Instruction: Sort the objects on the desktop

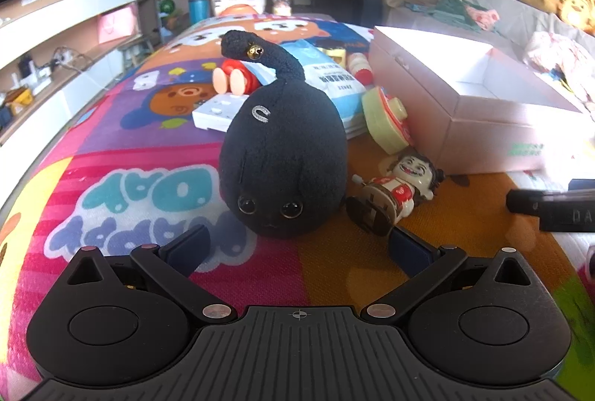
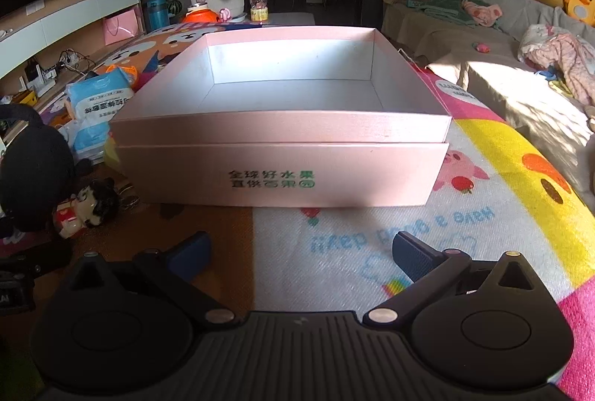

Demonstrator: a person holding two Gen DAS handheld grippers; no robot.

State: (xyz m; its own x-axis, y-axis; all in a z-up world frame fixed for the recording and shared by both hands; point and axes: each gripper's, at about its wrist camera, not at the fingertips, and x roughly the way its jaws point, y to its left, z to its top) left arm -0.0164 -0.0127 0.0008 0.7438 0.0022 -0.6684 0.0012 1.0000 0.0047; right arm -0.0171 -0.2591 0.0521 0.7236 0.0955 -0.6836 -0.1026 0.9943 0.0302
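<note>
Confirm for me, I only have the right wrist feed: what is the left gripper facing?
Observer: Left gripper, open, faces a black plush toy.
Operator: Anything beside the plush?
Observer: A wind-up figurine lies on the mat on the plush's right.
Operator: Behind it?
Observer: A white power strip, partly hidden.

Fuzzy black plush toy [image 1: 280, 155], matt pink cardboard box [image 2: 282, 174]

Black egg-shaped plush toy [image 2: 33, 174]: cut off by right-wrist view's left edge.
White plastic remote [image 1: 217, 111]: partly hidden behind plush.
</note>
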